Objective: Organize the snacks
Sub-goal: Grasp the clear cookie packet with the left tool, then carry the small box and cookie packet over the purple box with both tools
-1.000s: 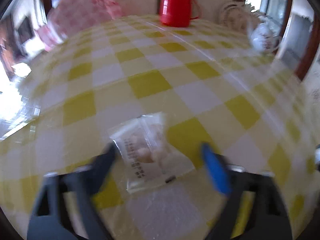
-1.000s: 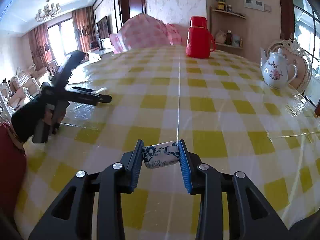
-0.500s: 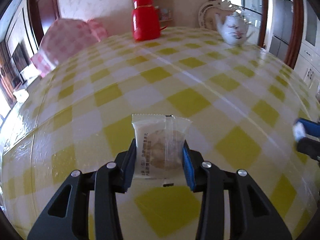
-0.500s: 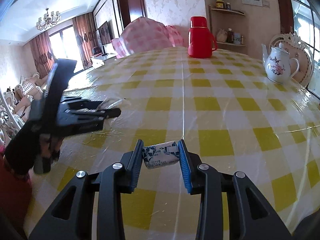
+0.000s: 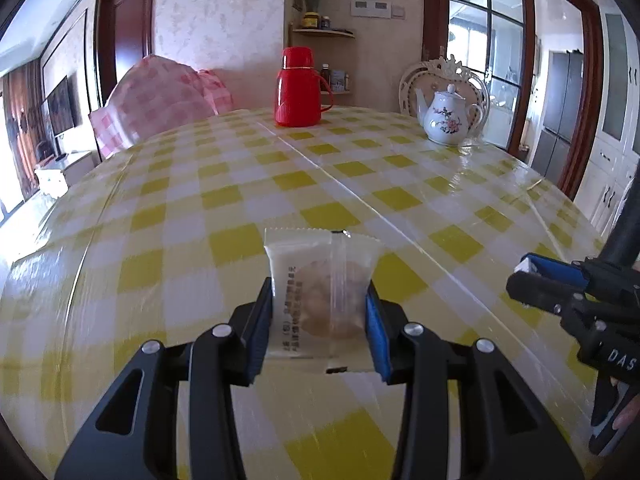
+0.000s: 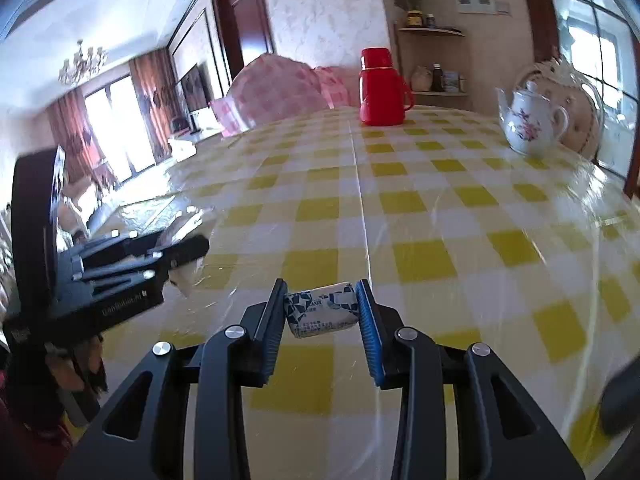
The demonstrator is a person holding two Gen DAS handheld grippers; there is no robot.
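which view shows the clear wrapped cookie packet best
The left wrist view: the clear cookie packet sits centred, held upright between the left gripper pads, print and cookie visible. The right wrist view shows only a blurred corner of it hanging from that gripper at the left edge.

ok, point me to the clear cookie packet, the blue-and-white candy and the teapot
clear cookie packet [image 5: 320,292], left wrist view, on the wrapper's middle over the cookie.
blue-and-white candy [image 6: 321,311], right wrist view, middle of its printed wrapper.
teapot [image 5: 446,125], left wrist view, on the belly at the flower print.
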